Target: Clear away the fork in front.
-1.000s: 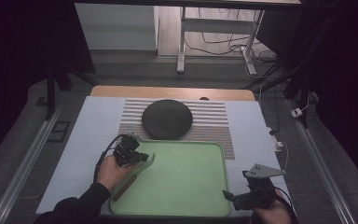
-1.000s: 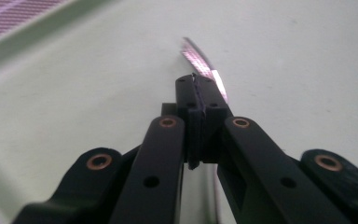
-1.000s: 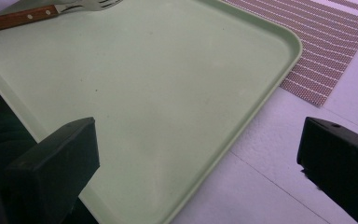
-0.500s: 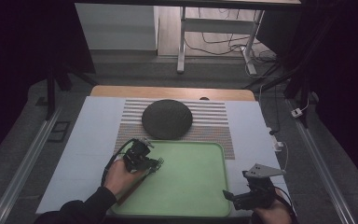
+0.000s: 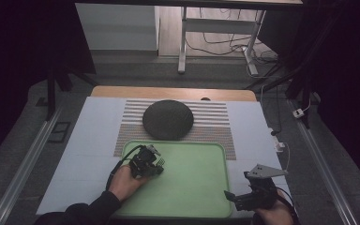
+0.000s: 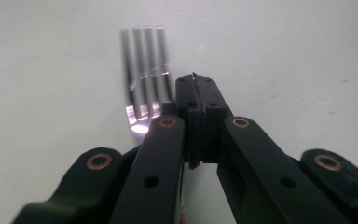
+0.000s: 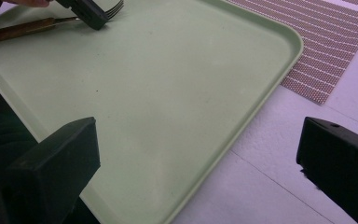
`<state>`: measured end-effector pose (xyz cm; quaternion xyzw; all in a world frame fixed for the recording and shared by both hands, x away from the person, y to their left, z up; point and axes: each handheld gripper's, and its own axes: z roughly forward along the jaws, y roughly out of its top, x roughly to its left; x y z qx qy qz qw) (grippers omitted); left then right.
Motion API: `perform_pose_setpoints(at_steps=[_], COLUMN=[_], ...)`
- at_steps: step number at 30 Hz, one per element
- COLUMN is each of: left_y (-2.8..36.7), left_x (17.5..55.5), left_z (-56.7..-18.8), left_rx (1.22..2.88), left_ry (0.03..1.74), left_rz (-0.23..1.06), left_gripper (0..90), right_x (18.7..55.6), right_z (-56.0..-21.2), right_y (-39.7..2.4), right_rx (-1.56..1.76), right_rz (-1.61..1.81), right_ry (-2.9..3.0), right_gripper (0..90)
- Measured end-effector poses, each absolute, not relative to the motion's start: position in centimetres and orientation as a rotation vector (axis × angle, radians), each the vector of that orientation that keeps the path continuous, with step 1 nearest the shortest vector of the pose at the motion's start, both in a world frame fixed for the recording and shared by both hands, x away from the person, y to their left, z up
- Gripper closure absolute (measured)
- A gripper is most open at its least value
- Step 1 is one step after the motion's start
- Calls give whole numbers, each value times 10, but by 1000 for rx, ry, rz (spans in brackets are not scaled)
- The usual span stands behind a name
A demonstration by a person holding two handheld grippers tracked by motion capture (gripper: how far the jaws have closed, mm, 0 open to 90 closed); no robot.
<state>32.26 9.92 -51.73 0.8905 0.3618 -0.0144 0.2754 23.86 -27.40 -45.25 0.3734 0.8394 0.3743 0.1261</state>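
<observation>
My left gripper (image 5: 155, 163) jaws closed beside wooden-handled metal fork (image 7: 51, 23) on pale green plastic tray (image 5: 201, 187); right gripper (image 5: 236, 199) jaws wide open.

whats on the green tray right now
A fork with a wooden handle lies near the tray's left edge, under the left gripper. Its neck is hidden by the shut jaws.

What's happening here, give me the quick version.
A person works at a table with a gripper in each hand. The left gripper is shut on a fork with a wooden handle, holding it over the left part of a green tray. The right gripper waits open at the tray's near right corner, holding nothing. A dark round plate sits on a striped mat behind the tray.
</observation>
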Motion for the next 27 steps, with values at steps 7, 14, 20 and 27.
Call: perform_pose_setpoints(at_steps=[7,14,20,27], left_y=[121,148,165,172], left_x=[332,341,346,347], left_z=[-516,-516,-516,-516], left_rx=[2388,2349,2324,2309], left_ry=[1066,1176,1253,1278], left_rz=[11,-5,-3,8], left_gripper=[887,887,887,885], right_x=[239,239,240,240], right_z=[-453,-453,-453,-453], right_y=[-275,-275,-275,-275], right_rx=[1097,1105,1110,1111], right_rz=[1095,1099,1103,1106], right_ry=[2444,2443,2442,2445], right_gripper=[0,0,0,0])
